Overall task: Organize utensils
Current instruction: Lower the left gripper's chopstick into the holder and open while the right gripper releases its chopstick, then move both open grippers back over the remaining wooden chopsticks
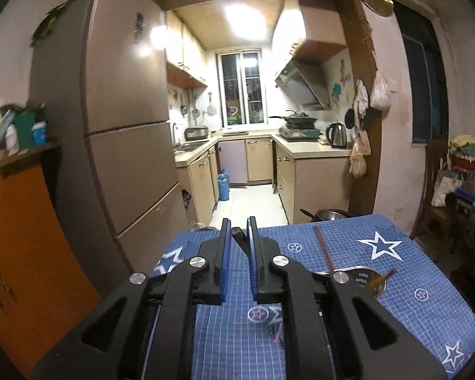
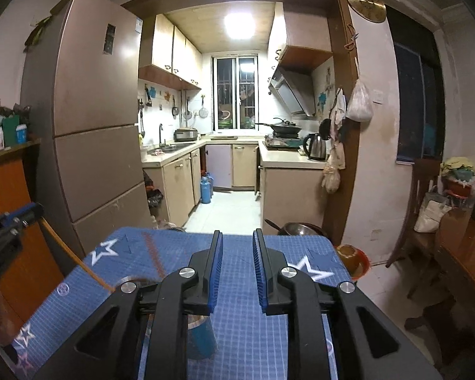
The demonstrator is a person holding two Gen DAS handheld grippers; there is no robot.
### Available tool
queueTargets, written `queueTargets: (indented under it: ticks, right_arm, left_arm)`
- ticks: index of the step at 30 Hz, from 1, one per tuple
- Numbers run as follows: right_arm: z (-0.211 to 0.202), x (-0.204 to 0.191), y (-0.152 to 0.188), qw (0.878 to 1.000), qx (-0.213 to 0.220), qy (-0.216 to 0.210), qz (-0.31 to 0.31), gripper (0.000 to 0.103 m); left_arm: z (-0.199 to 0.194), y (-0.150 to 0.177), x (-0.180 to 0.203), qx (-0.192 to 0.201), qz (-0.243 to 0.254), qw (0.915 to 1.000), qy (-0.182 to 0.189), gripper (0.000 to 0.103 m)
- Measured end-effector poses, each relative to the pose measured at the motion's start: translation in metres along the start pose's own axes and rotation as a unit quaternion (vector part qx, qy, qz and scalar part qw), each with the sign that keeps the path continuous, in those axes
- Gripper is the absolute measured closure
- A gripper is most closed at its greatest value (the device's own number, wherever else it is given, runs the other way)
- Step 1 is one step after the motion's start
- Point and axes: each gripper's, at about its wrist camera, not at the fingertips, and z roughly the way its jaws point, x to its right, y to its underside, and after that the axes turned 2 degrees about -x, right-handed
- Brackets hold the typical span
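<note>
a table (image 2: 174,247) covered with a blue checked cloth printed with white stars is seen in both wrist views, with a tall brown refrigerator (image 2: 88,110) beyond its far left corner and a kitchen past its far edge. a steel bowl (image 2: 297,228) is seen just beyond the table's far right corner. a blue cup (image 2: 201,337) stands on the cloth near the near edge, partly hidden under the right gripper (image 2: 237,269), whose blue-padded jaws are held moderately apart with nothing between them. in the left wrist view the left gripper (image 1: 239,253) is held above the cloth with its jaws narrowed around a dark utensil handle (image 1: 239,237), though contact with the pads cannot be confirmed. in the right wrist view, a thin orange-brown stick (image 2: 76,258) is seen slanting from that gripper down toward the cup. toward the right edge of the table a slotted metal spatula head (image 1: 362,277) lies on the cloth, crossed by a blurred brown utensil (image 1: 380,280).
</note>
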Motion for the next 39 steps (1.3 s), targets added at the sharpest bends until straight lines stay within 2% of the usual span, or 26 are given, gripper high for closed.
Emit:
queueTargets:
  ticks: [3, 4, 8, 12, 14, 15, 16, 18, 22, 26, 28, 31, 34, 39]
  right_arm:
    - [-0.015, -0.008, 0.023, 1.000, -0.004, 0.010, -0.023, 0.078]
    - [-0.021, -0.010, 0.030, 0.999, -0.003, 0.012, -0.031, 0.073]
    - [-0.061, -0.021, 0.068, 0.998, 0.010, 0.008, -0.068, 0.066]
    - [-0.104, -0.017, 0.100, 0.997, 0.023, 0.003, -0.070, 0.062]
    - [-0.127, -0.007, 0.116, 0.998, 0.028, 0.004, -0.059, 0.056]
    - [-0.134, -0.002, 0.121, 0.998, 0.028, 0.005, -0.054, 0.051]
    - [-0.143, 0.004, 0.129, 0.998, 0.027, 0.005, -0.048, 0.045]
    - [-0.161, 0.017, 0.146, 0.999, 0.018, 0.011, -0.041, 0.041]
    - [-0.186, 0.030, 0.180, 0.998, -0.001, 0.043, -0.046, 0.041]
    - [-0.205, 0.030, 0.221, 0.997, -0.032, 0.048, -0.045, 0.041]
    - [-0.209, 0.027, 0.239, 0.997, -0.050, 0.040, -0.039, 0.042]
    - [-0.209, 0.018, 0.267, 0.995, -0.089, 0.008, -0.037, 0.055]
    - [-0.209, 0.000, 0.284, 0.992, -0.107, -0.023, -0.057, 0.068]
    - [-0.202, -0.028, 0.304, 0.986, -0.130, -0.071, -0.071, 0.090]
  left_arm:
    - [-0.019, 0.017, -0.011, 0.004, -0.022, 0.9997, -0.013, 0.090]
    - [-0.025, 0.022, -0.015, 0.007, -0.025, 0.9995, -0.017, 0.083]
    - [-0.057, 0.047, -0.028, 0.034, -0.024, 0.9984, -0.038, 0.053]
    - [-0.091, 0.078, -0.039, 0.045, 0.004, 0.9977, -0.051, 0.048]
    - [-0.101, 0.089, -0.043, 0.042, 0.009, 0.9978, -0.049, 0.036]
    - [-0.107, 0.099, -0.046, 0.037, 0.010, 0.9982, -0.046, 0.033]
    - [-0.112, 0.108, -0.049, 0.031, 0.010, 0.9987, -0.039, 0.032]
    - [-0.118, 0.124, -0.051, 0.021, 0.015, 0.9991, -0.033, 0.032]
    - [-0.129, 0.158, -0.050, 0.003, 0.034, 0.9993, -0.016, 0.031]
    - [-0.144, 0.191, -0.041, 0.000, 0.044, 0.9990, 0.001, 0.031]
    - [-0.150, 0.208, -0.034, -0.008, 0.053, 0.9985, 0.012, 0.031]
    - [-0.156, 0.231, -0.024, -0.026, 0.064, 0.9973, 0.026, 0.031]
    - [-0.161, 0.251, -0.015, -0.040, 0.083, 0.9947, 0.045, 0.032]
    - [-0.160, 0.277, -0.004, -0.073, 0.100, 0.9904, 0.061, 0.048]
